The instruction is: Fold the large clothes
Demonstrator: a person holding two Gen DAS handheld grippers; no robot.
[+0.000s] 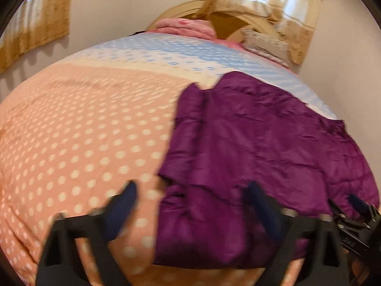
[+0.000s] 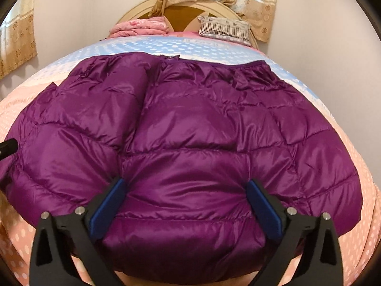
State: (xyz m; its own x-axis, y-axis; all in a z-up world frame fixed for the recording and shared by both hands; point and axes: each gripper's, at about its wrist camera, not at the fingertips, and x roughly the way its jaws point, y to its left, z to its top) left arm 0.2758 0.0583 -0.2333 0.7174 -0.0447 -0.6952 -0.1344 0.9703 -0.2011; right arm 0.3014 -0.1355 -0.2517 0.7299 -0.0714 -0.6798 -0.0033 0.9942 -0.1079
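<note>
Nearest, the right gripper [image 2: 184,191] hangs over the near edge of a purple quilted jacket [image 2: 190,128], its jaws standing wide with the puffy fabric below and between the blue pads [image 2: 108,205], which press on nothing. The left gripper [image 1: 191,197] sits off to the jacket's left border, jaws apart as well, one finger over the bedspread [image 1: 78,128] and the other over the purple fabric; that view is blurred, and nothing is pinched there. The jacket lies spread flat on the bed, mostly on the pink polka-dot part of the spread, its far edge reaching onto the blue dotted band [image 2: 190,45]. Beyond, a folded pink blanket [image 2: 140,27] and a striped pillow [image 2: 225,29] rest against the curved headboard [image 2: 183,12], with beige curtains [image 2: 257,0] hanging behind it.
</note>
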